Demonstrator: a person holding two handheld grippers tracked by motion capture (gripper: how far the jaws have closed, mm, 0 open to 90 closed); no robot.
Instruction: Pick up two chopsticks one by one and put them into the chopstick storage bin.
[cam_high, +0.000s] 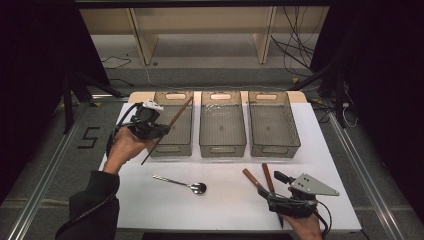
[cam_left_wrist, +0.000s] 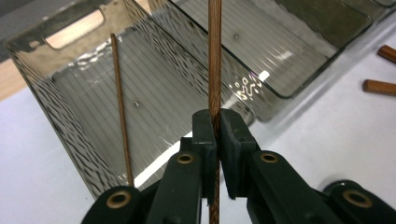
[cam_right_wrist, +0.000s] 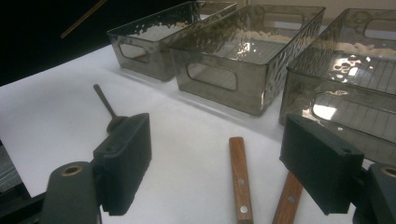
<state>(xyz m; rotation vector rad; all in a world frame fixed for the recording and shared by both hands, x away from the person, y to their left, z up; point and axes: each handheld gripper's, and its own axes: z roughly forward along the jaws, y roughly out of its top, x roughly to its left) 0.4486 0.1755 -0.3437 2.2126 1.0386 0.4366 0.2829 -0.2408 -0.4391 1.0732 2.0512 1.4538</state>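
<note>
Here the left tongs (cam_left_wrist: 215, 128) pinch a single chopstick (cam_left_wrist: 215, 56) over the leftmost bin (cam_high: 171, 150), where another chopstick (cam_left_wrist: 120, 102) already leans. Gripped near one end, it could pivot and drop outside. The right tongs (cam_right_wrist: 219, 168) stand wide open, empty, over two wooden-handled utensils (cam_right_wrist: 240, 182) on the tabletop (cam_high: 225, 205).

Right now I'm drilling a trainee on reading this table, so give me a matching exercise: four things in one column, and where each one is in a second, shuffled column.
Things:
1. chopstick
2. spoon
3. two wooden-handled utensils
4. right gripper

Places or states:
A. lying on the white table in front of the left bin
B. jaws wide open, nothing between them
C. clamped in the left gripper, over the left bin
D. lying on the table just ahead of the right gripper

Pairs: 1-C, 2-A, 3-D, 4-B
</note>
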